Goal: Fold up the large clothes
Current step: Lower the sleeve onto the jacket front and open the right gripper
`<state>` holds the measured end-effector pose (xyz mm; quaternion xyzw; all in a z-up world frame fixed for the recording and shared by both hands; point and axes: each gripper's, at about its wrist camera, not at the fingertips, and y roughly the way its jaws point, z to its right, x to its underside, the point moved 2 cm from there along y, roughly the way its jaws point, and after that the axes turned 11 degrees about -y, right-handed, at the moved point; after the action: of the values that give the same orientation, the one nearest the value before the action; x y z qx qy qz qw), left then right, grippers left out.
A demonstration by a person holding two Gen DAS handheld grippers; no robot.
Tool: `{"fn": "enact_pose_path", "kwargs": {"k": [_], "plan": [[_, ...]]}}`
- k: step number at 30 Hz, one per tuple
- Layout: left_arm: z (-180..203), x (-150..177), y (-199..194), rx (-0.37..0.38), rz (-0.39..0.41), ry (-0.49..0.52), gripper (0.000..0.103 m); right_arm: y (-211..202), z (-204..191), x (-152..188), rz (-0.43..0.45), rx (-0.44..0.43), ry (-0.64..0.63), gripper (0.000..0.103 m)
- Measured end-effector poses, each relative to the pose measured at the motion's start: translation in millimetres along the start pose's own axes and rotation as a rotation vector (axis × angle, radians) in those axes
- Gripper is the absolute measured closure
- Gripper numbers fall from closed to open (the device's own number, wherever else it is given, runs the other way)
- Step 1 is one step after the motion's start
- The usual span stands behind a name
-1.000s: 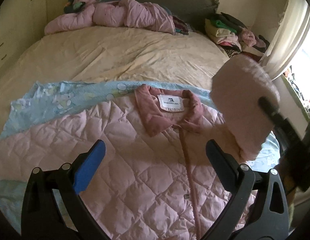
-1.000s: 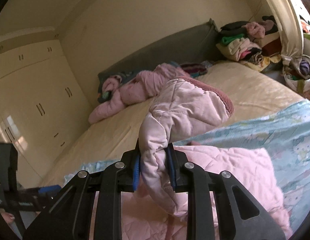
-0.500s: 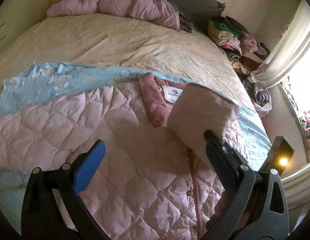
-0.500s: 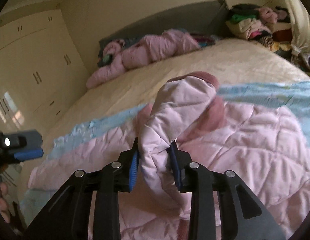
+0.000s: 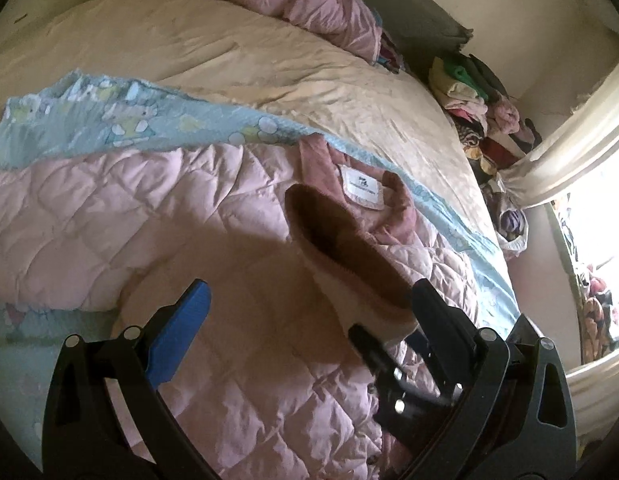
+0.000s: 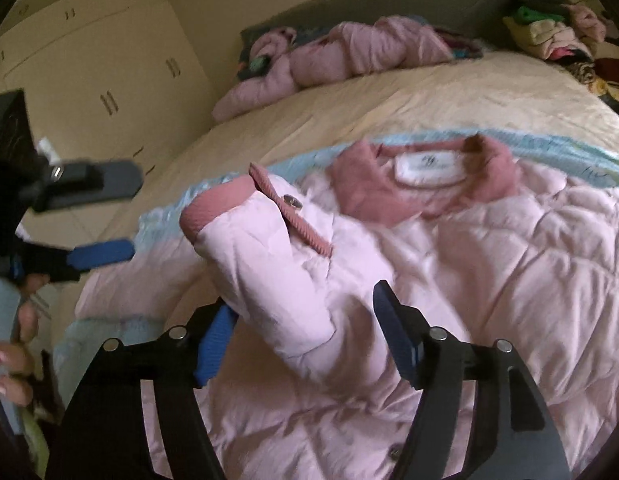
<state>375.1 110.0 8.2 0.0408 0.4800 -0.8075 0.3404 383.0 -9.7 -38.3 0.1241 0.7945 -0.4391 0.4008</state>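
The right claw points down at a slant and its jaws are opening, with a pink sleeve lying loose between them. The left claw is wide open and holds nothing.

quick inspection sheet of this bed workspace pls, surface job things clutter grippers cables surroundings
surface: bed with cream cover; blue printed blanket under the coat
job's things: pink quilted coat spread flat, collar away from the camera; sleeve folded across its front
clutter: pink garments by the headboard; clothes pile at far corner
grippers: left gripper open, empty; right gripper opening, sleeve between the jaws
cables: nothing seen
surroundings: wardrobe, curtain
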Motion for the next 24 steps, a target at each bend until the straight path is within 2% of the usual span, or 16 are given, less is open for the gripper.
{"fn": "enact_pose_path", "kwargs": {"k": [5,14,17,19,21,23,24], "plan": [[-13.5,1.5,10.1,-0.002,-0.026,-0.042,0.009,-5.1,-13.6,10.6,-0.022,-0.065,0.013,0.023],[-27.0,14.5,45.5,-0.03,-0.103,-0.072,0.009,-58.8,-13.1,15.3,0.01,-0.153,0.05,0.022],[-33.7,19.0,60.8,-0.007,-0.133,-0.101,0.009,-89.1,-10.7,18.3,0.03,-0.157,0.038,0.022],[-36.1,21.6,69.0,-0.019,-0.141,-0.112,0.009,-110.1,-5.8,21.4,0.045,-0.139,0.028,0.021],[-37.6,24.2,75.8,0.007,-0.147,-0.124,0.009,-129.8,1.3,26.4,0.053,-0.118,0.028,0.02],[-36.3,26.3,82.1,0.024,-0.146,-0.123,0.017,-149.8,12.1,32.2,0.059,-0.1,0.038,0.02],[-35.6,27.4,84.7,0.006,-0.14,-0.114,0.031,-156.0,16.4,34.3,0.059,-0.089,0.045,0.02]]}}
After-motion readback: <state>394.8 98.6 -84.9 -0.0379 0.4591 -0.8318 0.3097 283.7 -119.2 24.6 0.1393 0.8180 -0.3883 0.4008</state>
